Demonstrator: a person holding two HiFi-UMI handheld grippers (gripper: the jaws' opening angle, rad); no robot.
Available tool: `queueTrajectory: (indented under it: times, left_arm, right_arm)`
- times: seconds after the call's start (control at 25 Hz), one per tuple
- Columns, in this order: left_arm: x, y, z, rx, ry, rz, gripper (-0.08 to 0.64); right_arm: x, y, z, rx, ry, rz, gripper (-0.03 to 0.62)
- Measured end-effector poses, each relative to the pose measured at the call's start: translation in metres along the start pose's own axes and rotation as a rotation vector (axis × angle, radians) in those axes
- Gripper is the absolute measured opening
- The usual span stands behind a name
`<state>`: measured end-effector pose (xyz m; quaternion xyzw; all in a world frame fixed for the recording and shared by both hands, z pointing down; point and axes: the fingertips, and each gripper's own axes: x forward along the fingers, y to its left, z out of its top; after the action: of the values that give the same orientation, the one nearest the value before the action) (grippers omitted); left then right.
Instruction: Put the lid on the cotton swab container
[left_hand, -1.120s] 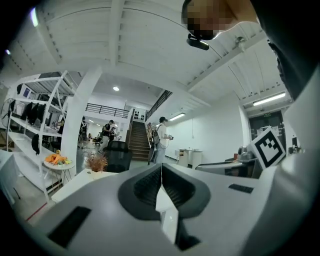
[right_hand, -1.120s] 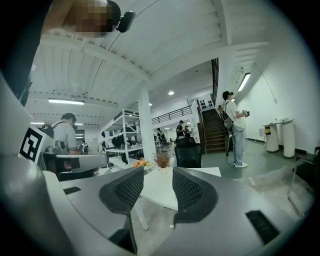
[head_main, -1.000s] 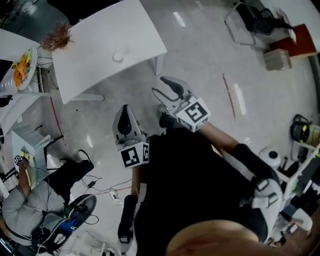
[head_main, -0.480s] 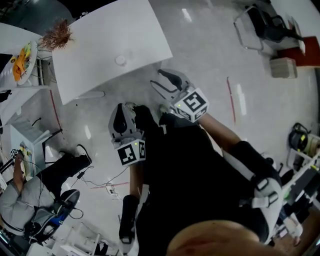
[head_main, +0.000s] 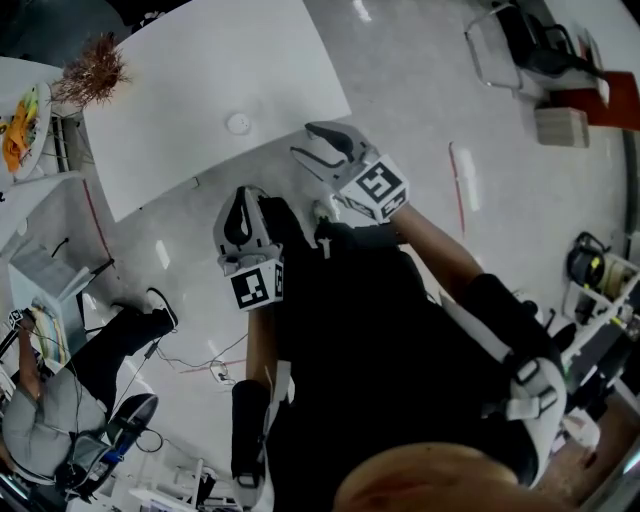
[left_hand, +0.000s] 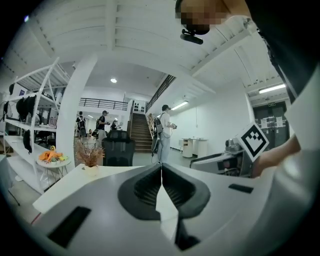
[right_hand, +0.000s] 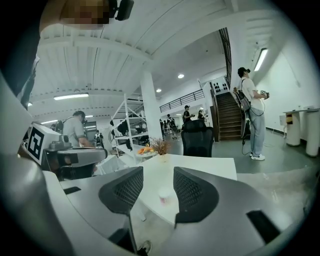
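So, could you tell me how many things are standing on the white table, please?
2. A small white container stands toward the white table's near edge, and a dried plant stands at its far left corner. A separate lid may be too small to see.

Container (head_main: 238, 123) on table (head_main: 190, 70) ctr, plant (head_main: 90, 78) behind

Overhead, level views; likely shared table (head_main: 200, 80)

Open office or lab hall: behind the white rectangular table (right_hand: 205, 163) stand a black office chair (right_hand: 196, 135), white metal shelving (right_hand: 127, 120), a dark staircase (right_hand: 230, 117).
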<state>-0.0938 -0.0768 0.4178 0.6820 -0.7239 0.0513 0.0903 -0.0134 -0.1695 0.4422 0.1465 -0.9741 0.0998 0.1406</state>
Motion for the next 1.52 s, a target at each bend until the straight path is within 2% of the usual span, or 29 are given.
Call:
queueTrajectory:
  times: [0.28, 0.44, 0.56, 0.64, 0.8, 0.96, 1.16, 1.52]
  left_arm:
    - [0.063, 0.045, -0.054, -0.002, 0.049, -0.021, 0.008]
    - [0.094, 0.068, -0.097, 0.065, 0.104, -0.072, 0.017]
    - [0.115, 0.078, -0.132, 0.102, 0.176, -0.121, 0.109]
    - [0.128, 0.086, -0.156, 0.130, 0.216, -0.144, 0.138]
    - [0.154, 0.097, -0.205, 0.138, 0.302, -0.172, 0.201]
    - [0.174, 0.103, -0.244, 0.202, 0.372, -0.214, 0.247]
    - [0.208, 0.114, -0.263, 0.238, 0.379, -0.245, 0.250]
    - [0.228, 0.106, -0.265, 0.309, 0.388, -0.318, 0.229]
  right_arm:
    - [0.063, -0.035, -0.042, -0.014, 0.062, 0.013, 0.184]
    - [0.097, -0.055, -0.077, -0.008, 0.130, 0.042, 0.205]
    - [0.117, -0.070, -0.099, -0.024, 0.170, 0.064, 0.217]
    - [0.131, -0.076, -0.112, -0.036, 0.191, 0.089, 0.228]
    - [0.155, -0.078, -0.130, -0.049, 0.219, 0.159, 0.242]
    - [0.170, -0.077, -0.151, -0.093, 0.264, 0.192, 0.245]
    - [0.193, -0.086, -0.164, -0.117, 0.280, 0.203, 0.245]
    - [0.206, -0.094, -0.176, -0.115, 0.301, 0.219, 0.245]
